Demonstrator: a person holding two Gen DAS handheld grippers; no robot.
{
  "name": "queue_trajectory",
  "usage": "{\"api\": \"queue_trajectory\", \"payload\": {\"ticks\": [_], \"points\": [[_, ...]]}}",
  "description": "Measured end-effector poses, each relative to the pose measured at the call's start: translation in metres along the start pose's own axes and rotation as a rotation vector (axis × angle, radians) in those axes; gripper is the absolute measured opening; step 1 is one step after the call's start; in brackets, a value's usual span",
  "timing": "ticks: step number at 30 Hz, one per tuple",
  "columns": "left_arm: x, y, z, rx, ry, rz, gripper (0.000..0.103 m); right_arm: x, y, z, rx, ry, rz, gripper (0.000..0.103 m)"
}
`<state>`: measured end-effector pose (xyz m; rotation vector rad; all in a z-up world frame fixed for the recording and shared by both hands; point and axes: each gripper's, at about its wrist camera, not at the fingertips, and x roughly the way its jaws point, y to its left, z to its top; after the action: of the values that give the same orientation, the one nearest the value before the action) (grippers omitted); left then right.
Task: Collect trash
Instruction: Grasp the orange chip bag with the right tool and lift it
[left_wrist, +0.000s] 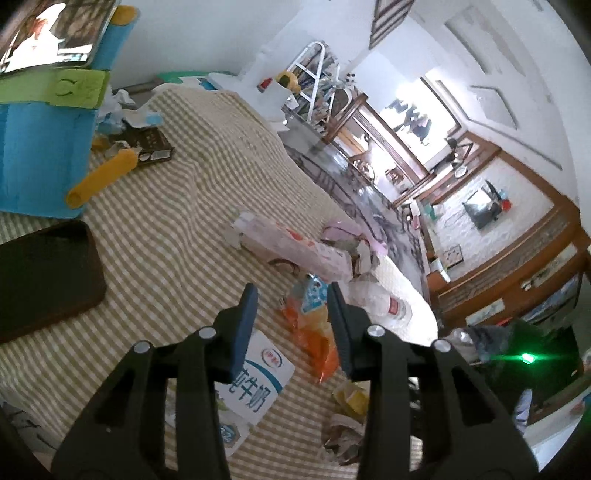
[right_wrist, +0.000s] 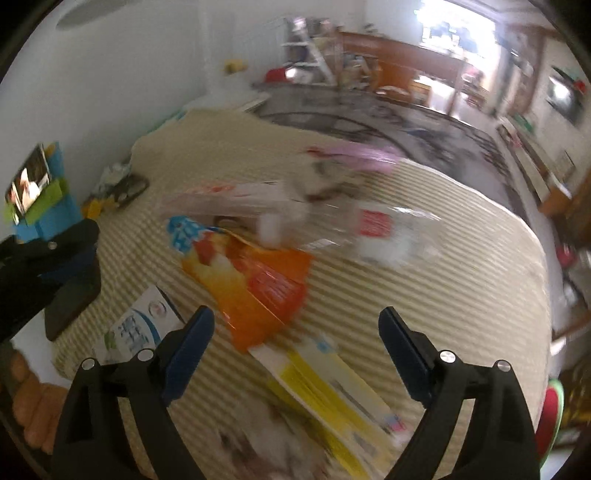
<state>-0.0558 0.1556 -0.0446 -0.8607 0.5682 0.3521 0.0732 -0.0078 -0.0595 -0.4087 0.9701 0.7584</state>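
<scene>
Trash lies scattered over a checked tablecloth (left_wrist: 155, 229), and from left to right in the left wrist view it runs: a milk carton (left_wrist: 255, 391) at 6 o'clock under the near finger, an orange snack wrapper (left_wrist: 314, 332) just right of it, a pink-and-white packet (left_wrist: 295, 251) at 12 o'clock beyond the tips, and a crushed clear bottle with a red label (left_wrist: 384, 306) at 2 o'clock near the table's edge. The left gripper (left_wrist: 291, 321) hangs above the cloth with its jaws partly closed and nothing between them; the wrapper shows through the gap but the pads do not touch it. In the right wrist view, which is blurred, the right gripper (right_wrist: 295, 332) stands wide open and empty over the same wrapper (right_wrist: 258, 284), with a yellow-and-white flat packet (right_wrist: 332, 391) at 6 o'clock between its 2 fingers. All of this looks light. The wrapper is probably thin, crinkly and slippery, so pinching a raised fold or its edge should hold better than pressing flat. The carton seems stiffer and should take a grip across its narrow sides. The bottle would likely buckle and slide, so its neck is the safer hold.
</scene>
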Motion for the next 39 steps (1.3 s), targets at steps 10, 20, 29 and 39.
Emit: {"api": "queue_trajectory", "payload": {"ticks": [10, 20, 29, 39], "points": [[-0.001, 0.006, 0.001, -0.04, 0.012, -0.023, 0.037, 0.063, 0.019, 0.011, -0.02, 0.102, 0.014, 0.065], [0.01, 0.002, -0.001, -0.014, 0.054, -0.005, 0.037, -0.006, -0.016, -0.006, 0.105, -0.05, 0.13, 0.06], [0.019, -0.016, -0.009, 0.092, 0.092, 0.032, 0.042, -0.079, -0.1, -0.076, 0.228, -0.129, -0.087, 0.061], [0.019, -0.079, -0.024, 0.635, 0.226, 0.248, 0.066, -0.063, -0.145, -0.121, 0.391, -0.084, -0.128, 0.062]]}}
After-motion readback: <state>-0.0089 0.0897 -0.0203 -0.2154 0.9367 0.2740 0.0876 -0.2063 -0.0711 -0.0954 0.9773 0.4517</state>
